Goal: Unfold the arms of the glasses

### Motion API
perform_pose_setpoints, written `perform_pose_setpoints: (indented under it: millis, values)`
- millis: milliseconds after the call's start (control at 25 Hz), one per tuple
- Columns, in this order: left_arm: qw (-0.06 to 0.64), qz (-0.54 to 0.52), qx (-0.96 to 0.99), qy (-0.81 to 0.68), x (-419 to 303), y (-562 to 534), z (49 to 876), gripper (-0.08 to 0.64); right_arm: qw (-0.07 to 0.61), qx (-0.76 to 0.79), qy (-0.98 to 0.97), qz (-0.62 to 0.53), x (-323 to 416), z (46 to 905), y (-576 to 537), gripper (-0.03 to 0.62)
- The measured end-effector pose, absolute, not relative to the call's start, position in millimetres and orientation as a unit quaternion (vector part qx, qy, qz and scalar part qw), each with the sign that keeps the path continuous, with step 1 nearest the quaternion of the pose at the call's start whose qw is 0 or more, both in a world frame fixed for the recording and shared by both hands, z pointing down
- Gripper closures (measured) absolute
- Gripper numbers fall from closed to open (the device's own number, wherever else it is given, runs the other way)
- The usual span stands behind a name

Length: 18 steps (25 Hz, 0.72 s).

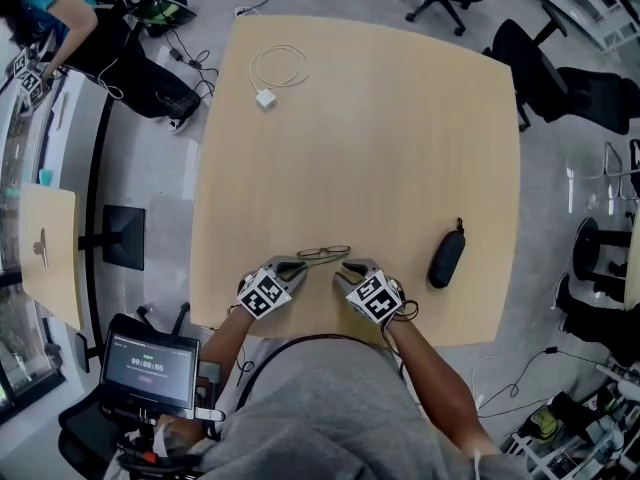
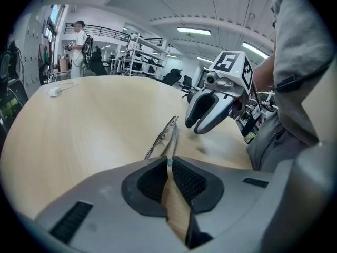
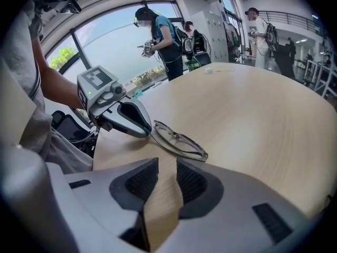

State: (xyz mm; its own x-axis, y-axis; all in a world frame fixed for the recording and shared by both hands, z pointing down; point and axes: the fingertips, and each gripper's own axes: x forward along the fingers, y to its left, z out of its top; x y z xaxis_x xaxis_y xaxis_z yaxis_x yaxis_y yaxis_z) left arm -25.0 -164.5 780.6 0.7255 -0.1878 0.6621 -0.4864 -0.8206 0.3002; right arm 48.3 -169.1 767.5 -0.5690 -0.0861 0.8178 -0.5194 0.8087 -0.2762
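A thin-framed pair of glasses (image 1: 323, 253) lies folded near the front edge of the wooden table (image 1: 380, 118). My left gripper (image 1: 298, 265) is at the frame's left end. In the left gripper view its jaws are nearly together, with the tip of a glasses arm (image 2: 169, 163) pinched between the pads, and the frame (image 2: 164, 137) runs away from them. My right gripper (image 1: 346, 270) hovers just right of the glasses, open, with only bare table between its jaws (image 3: 167, 167). The right gripper view shows the lenses (image 3: 179, 140) lying flat and the left gripper (image 3: 146, 132) touching their end.
A black glasses case (image 1: 446, 256) lies on the table to the right. A white charger with a coiled cable (image 1: 270, 80) sits at the far left of the table. Office chairs (image 1: 545, 63) and a person (image 1: 70, 13) are around the table. A tablet (image 1: 148, 362) stands at the lower left.
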Motion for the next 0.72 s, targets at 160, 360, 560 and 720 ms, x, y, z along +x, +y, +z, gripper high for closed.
perform_pose_setpoints:
  millis: [160, 360, 560, 720]
  values:
    - [0.24, 0.319, 0.896, -0.194, -20, -163, 782, 0.552, 0.426, 0.213, -0.849, 0.228, 55, 761, -179, 0.483]
    - [0.243, 0.316, 0.895, -0.198, -22, -166, 783, 0.552, 0.451, 0.234, -0.837, 0.203, 75, 768, -203, 0.462]
    - [0.241, 0.315, 0.897, -0.194, -20, -168, 779, 0.552, 0.466, 0.2, -0.839, 0.198, 71, 777, -199, 0.461]
    - [0.242, 0.312, 0.898, -0.193, -23, -165, 783, 0.552, 0.474, 0.201, -0.842, 0.162, 66, 776, -200, 0.461]
